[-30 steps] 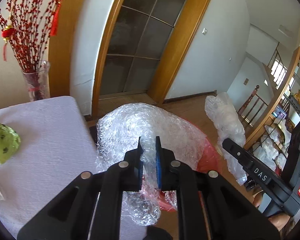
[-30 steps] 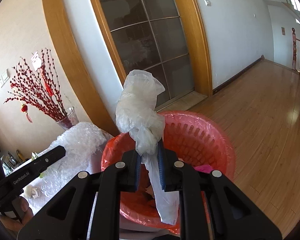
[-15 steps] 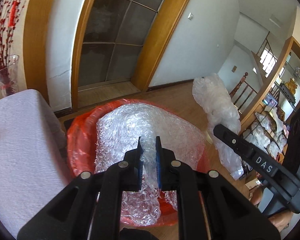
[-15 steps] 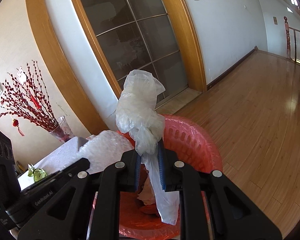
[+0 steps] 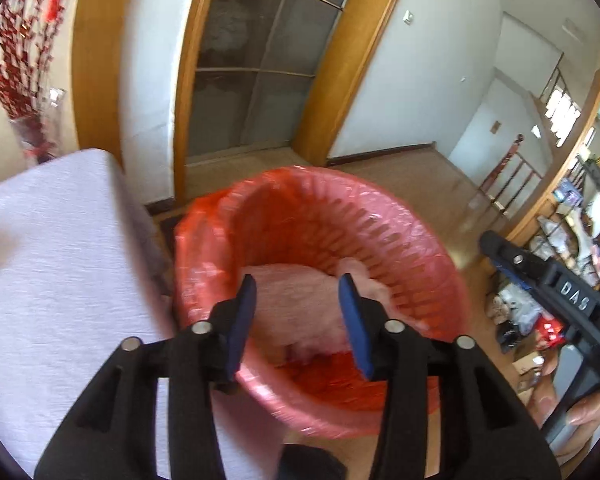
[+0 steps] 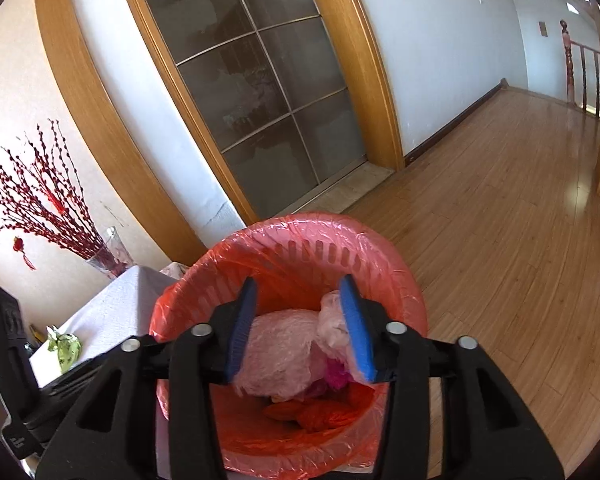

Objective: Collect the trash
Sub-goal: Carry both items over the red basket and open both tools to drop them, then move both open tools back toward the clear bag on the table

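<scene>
My left tongs (image 5: 297, 322) and right tongs (image 6: 300, 326) are showing black arms and blue pads. Under them the bin (image 6: 380, 264) is glowing red-pink, its slotted wall wearing a shiny red liner (image 6: 171, 308). Inside, the bubble wrap (image 6: 279, 354) is looking pale pink beside a clear bag (image 6: 332, 320) and a magenta scrap (image 6: 336, 372). The tablecloth (image 5: 51, 264) is lying pale lilac-white. A green spotted bag (image 6: 65, 350) is sitting on it. Red twigs (image 6: 39, 204) are standing in clear glass. The floor (image 6: 500, 248) is shining honey-brown.
</scene>
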Available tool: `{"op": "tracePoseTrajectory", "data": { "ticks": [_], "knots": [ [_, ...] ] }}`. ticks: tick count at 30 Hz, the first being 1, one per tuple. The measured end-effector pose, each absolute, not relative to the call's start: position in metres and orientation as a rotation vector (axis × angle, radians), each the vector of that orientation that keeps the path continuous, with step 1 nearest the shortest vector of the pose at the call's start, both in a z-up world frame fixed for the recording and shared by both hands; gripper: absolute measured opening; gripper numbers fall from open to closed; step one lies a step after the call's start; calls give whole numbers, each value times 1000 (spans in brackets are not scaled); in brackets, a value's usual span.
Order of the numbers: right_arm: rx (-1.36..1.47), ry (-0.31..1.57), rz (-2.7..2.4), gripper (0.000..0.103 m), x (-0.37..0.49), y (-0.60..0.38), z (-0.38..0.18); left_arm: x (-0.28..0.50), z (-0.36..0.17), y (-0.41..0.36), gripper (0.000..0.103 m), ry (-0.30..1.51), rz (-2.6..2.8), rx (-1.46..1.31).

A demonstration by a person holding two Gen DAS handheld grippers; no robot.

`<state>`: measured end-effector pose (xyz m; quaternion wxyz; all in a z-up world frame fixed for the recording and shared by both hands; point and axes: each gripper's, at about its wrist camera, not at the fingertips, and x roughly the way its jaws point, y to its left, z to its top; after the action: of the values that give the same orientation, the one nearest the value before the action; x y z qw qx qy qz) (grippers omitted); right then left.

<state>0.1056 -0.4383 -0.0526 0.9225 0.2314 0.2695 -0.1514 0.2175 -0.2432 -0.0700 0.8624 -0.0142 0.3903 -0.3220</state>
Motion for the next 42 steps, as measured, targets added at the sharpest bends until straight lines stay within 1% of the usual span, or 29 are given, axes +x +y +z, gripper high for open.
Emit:
{"op": "tracePoseTrajectory", "data": {
  "ticks": [2, 4, 5, 7, 9, 11, 13, 18, 23, 29, 38, 40, 42],
  "knots": [
    [462, 553, -312, 53, 106, -434, -53, 213, -69, -233, 50, 804, -644, -17],
    [440, 551, -313, 61, 107, -428, -53, 213, -68, -222, 52, 795, -615, -8],
    [425, 548, -315, 63, 107, -424, -52, 211, -67, -214, 54, 787, -596, -2],
    [388, 540, -319, 73, 107, -415, -50, 209, -65, -202, 55, 773, -569, 8],
    [364, 532, -318, 78, 107, -409, -49, 206, -62, -190, 57, 757, -531, 15],
    [346, 533, -311, 79, 109, -401, -48, 203, -59, -173, 60, 740, -493, 18],
    [332, 536, -297, 83, 112, -392, -46, 201, -55, -155, 61, 727, -454, 13],
    [281, 546, -244, 83, 117, -363, -44, 197, -48, -92, 64, 704, -324, -4],
    [236, 553, -164, 87, 123, -329, -42, 190, -44, -18, 68, 675, -165, 16],
    [205, 589, -74, 87, 134, -291, -47, 185, -50, 65, 68, 689, -2, 4],
    [156, 623, 28, 87, 145, -240, -48, 186, -79, 98, 68, 787, 27, -1],
    [143, 628, 44, 87, 147, -231, -47, 185, -83, 100, 64, 802, 34, -4],
    [132, 633, 57, 87, 148, -223, -47, 184, -90, 105, 58, 822, 38, -7]
  ]
}}
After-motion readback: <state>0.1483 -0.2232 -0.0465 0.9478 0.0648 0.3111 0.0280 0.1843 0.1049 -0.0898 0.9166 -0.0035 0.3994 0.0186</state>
